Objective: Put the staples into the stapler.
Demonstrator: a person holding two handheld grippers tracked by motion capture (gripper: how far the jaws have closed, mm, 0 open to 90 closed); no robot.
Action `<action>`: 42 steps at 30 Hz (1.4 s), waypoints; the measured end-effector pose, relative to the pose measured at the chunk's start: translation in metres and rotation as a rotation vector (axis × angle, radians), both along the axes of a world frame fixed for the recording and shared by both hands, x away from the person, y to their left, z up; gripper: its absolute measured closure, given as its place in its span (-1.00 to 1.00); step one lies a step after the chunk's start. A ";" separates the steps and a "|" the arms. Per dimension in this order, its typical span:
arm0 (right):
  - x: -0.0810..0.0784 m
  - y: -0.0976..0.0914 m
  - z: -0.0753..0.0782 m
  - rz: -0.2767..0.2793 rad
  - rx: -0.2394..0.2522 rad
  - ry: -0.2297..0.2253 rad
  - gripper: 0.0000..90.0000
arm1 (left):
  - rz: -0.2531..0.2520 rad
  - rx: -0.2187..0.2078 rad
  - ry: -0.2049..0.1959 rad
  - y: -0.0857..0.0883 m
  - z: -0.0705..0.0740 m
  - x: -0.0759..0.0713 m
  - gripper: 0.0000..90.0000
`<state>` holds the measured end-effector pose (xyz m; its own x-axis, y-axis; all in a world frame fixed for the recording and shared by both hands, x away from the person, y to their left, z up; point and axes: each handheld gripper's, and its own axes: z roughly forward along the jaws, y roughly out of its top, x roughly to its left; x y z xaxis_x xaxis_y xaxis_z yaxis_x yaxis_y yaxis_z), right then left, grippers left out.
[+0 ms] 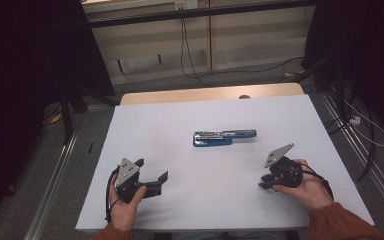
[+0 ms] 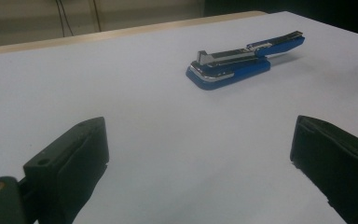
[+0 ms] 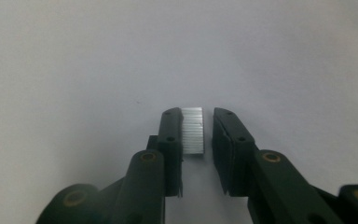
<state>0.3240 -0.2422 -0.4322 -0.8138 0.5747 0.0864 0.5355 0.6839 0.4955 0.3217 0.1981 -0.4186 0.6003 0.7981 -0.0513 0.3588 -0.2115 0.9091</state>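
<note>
Staple strip (image 3: 192, 130) between right tool (image 3: 197, 140) jaws, against one jaw.

White-topped wooden table (image 1: 145, 97), grey floor (image 1: 260, 75), pale wall panels (image 1: 145, 37), perhaps black curtains (image 1: 30, 60), dim light

Both forearms reach in from the near edge, the left hand (image 1: 125, 200) holding the left gripper (image 1: 152, 179) low with its jaws spread wide and pointing rightwards, while the right hand (image 1: 307, 187) holds the right gripper (image 1: 264, 182) angled down, jaws narrowly apart.
</note>
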 end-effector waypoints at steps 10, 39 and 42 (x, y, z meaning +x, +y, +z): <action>0.000 0.001 0.000 -0.014 -0.004 -0.002 0.76 | -0.004 0.000 -0.001 0.000 0.000 0.000 -0.90; 0.004 -0.012 0.005 -0.069 0.088 -0.039 0.76 | 0.000 -0.007 0.006 0.001 0.000 0.001 -0.90; 0.004 -0.013 0.006 -0.076 0.104 -0.054 0.76 | -0.002 -0.002 0.007 0.001 0.000 0.001 -0.90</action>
<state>0.3280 -0.2556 -0.4266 -0.7732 0.6253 0.1058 0.5545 0.5854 0.5915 0.3225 0.1988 -0.4189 0.6013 0.7970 -0.0573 0.3652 -0.2103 0.9069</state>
